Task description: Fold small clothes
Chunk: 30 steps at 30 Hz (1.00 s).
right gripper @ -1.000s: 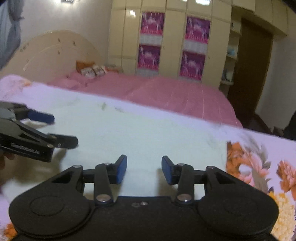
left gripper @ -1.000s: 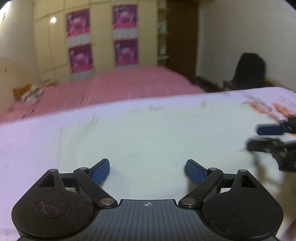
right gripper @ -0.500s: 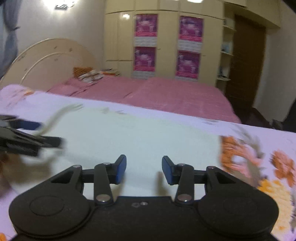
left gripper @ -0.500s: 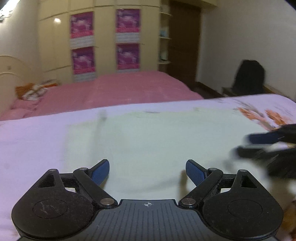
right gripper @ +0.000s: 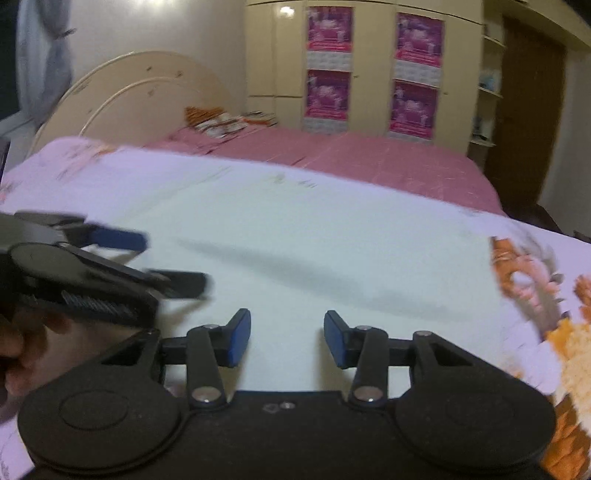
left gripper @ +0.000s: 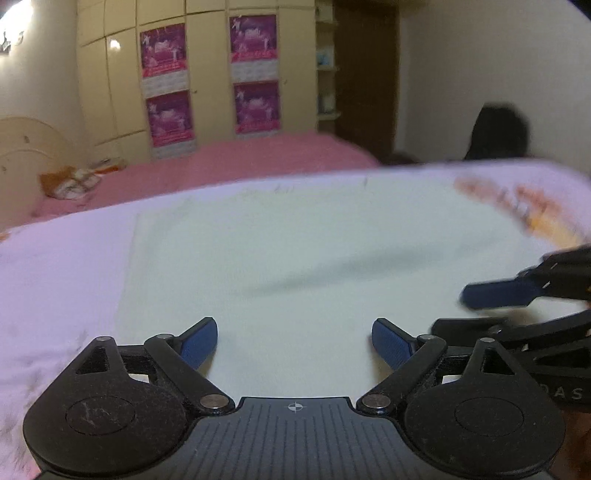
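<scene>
Bedroom: pink bed [left gripper: 229, 162] and postered wardrobe [right gripper: 369, 74] at my twelve o'clock.
Surface: lilac floral sheet [left gripper: 55, 266].
Cloth: pale garment [left gripper: 295, 258] lies flat on it, ahead of both tools.
Left gripper [left gripper: 294, 339]: I see jaws wide apart, empty.
Right gripper [right gripper: 287, 338]: jaws narrower, just closing, nothing between them.

Cream wardrobe [right gripper: 373, 62] with 4 purple posters [right gripper: 328, 29]; pink bed [left gripper: 229, 166]
</scene>
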Available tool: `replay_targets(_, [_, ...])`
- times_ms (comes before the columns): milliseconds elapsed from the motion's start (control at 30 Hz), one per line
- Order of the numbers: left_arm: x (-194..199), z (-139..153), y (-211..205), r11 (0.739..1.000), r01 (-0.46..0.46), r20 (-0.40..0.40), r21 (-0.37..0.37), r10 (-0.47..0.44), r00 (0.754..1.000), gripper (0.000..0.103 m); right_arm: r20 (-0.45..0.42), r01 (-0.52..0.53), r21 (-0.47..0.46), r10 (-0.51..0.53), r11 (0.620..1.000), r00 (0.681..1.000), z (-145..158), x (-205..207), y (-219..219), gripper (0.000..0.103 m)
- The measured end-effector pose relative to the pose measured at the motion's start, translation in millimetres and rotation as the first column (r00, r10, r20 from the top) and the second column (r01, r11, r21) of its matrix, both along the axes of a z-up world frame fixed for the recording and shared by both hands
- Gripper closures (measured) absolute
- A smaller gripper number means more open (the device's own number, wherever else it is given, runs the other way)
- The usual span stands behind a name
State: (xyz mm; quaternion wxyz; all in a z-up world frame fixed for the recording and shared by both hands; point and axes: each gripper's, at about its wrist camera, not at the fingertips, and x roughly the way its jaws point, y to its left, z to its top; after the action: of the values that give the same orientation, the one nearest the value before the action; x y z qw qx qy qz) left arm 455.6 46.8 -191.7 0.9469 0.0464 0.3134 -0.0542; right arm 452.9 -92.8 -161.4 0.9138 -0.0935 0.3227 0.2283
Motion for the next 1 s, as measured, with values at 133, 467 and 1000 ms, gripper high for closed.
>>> replay_targets(133, [-16.6, -1.7, 12.0, 1.000, -0.018, 0.007, -0.015, 0.018, 1.000, 0.012, -0.019, 0.036, -0.020, -0.036, 0.999, 0.999, -10.7, -16.8, -1.8, 0.062])
replay_targets(467, [-40.8, -6.9, 50.6, 0.996, -0.070, -0.013, -0.060, 0.069, 0.998, 0.012, -0.015, 0.155, -0.049, -0.156, 0.987, 0.988, -8.4, -40.1, -69.3, 0.061])
replay_targets(1000, [-24.2, -0.7, -12.3, 0.999, -0.029, -0.055, -0.028, 0.028, 0.998, 0.011, -0.003, 0.138, -0.004, -0.138, 0.990, 0.990, 9.6, -34.9, -29.9, 0.069])
